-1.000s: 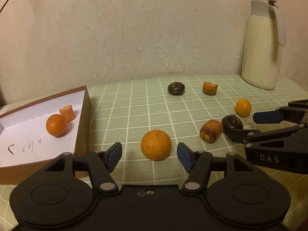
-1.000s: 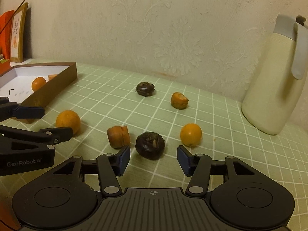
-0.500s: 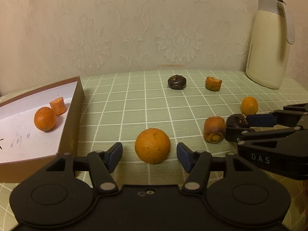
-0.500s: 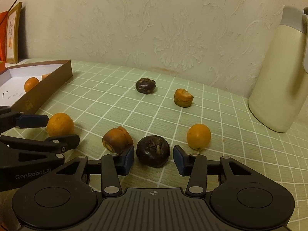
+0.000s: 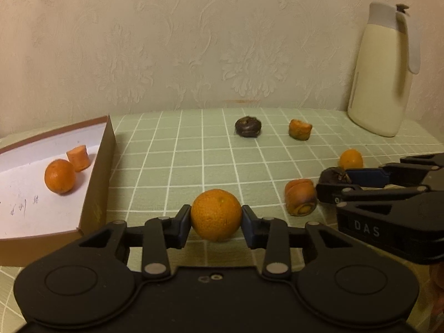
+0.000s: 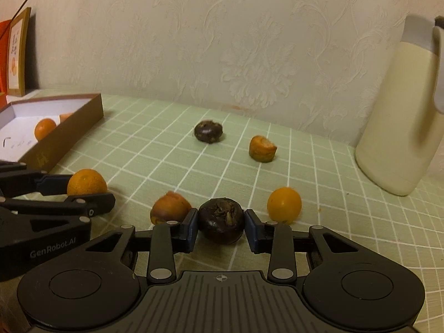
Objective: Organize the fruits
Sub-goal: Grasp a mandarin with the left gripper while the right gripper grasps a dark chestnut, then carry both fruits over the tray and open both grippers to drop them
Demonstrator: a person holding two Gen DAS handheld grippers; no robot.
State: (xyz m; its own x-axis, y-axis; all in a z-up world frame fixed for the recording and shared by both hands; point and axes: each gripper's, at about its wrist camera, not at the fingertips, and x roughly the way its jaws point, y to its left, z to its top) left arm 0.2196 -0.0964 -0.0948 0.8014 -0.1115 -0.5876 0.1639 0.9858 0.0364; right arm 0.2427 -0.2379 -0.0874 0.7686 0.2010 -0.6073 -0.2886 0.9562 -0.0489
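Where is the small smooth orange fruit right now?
In the right wrist view, the small orange fruit sits on the tablecloth right of the right gripper, toward the cream jug.

Both grippers are clamping at the bottom centre of their frames.
The left gripper point(image 5: 216, 220) and right gripper point(image 6: 221, 225) are pointing downward, jaws having just been closing, blue pads point(image 5: 183, 223) pressing on fruit held between them.

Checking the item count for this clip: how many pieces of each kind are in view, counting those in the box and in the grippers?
Round orange fruits: 3 (in box, in left gripper, small one on cloth)
Dark brown fruits: 2 (far, in right gripper)
Cut orange chunks: 3 (in box, far, near)
Total: 8
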